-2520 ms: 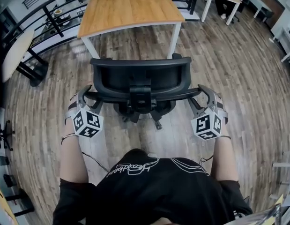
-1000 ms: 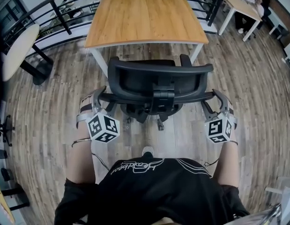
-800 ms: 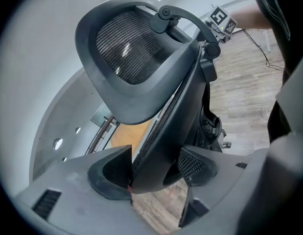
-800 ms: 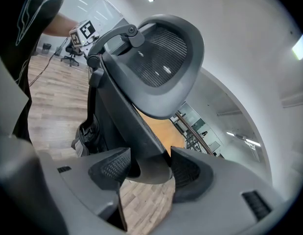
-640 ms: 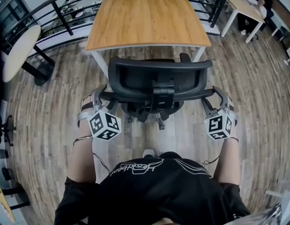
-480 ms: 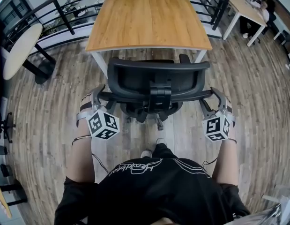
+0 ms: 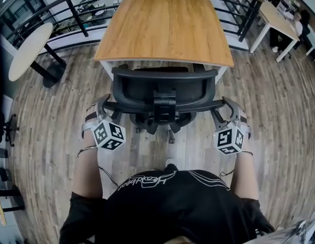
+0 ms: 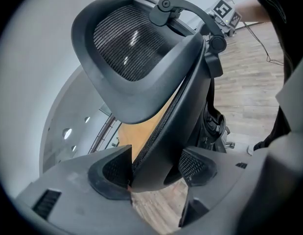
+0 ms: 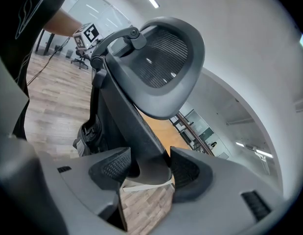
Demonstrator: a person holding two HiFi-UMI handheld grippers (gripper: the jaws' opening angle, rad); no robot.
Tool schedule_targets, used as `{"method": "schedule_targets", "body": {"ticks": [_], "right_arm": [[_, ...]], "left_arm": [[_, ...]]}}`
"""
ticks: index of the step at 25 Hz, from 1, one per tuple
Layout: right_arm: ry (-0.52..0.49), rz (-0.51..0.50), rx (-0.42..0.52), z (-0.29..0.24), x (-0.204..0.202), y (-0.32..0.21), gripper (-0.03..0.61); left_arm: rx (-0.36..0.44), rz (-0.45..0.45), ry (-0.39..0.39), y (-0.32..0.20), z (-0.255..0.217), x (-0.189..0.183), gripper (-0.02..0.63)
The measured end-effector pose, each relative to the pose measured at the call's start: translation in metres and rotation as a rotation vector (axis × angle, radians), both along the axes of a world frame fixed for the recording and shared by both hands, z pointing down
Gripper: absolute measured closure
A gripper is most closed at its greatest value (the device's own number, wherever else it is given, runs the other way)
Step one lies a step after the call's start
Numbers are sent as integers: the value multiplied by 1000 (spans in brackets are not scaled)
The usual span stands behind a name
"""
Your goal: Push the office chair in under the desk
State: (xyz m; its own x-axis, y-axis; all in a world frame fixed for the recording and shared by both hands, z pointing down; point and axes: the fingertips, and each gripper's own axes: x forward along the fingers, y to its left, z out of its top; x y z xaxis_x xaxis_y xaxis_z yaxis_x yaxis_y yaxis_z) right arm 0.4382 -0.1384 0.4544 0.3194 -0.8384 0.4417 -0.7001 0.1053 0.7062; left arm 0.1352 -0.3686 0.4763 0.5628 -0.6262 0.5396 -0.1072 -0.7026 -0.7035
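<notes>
Pinching left tool [image 8: 153, 169]: jaws pressed on the left side rim of the office chair [image 7: 162, 88], on its backrest; the hold is the same as in the earlier frames.
Right tool [image 9: 147, 169]: jaws pressed on the right side rim of the backrest, also unchanged.
Office chair: upright, rolled forward; in the head view its top edge now meets the near edge of the surface [image 7: 167, 27], while 2.5 s ago it was well apart from that edge.
Floor [image 7: 45, 136]: the wooden strip between chair and surface is now gone from the head view.
</notes>
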Motion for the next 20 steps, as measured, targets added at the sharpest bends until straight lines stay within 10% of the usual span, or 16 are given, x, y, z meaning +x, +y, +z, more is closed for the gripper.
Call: {"method": "schedule_targets", "body": {"ticks": [20], "right_arm": [[17, -38, 25, -2, 67, -80, 311]], "left_arm": [[41, -63, 0, -72, -1, 58, 334]]}}
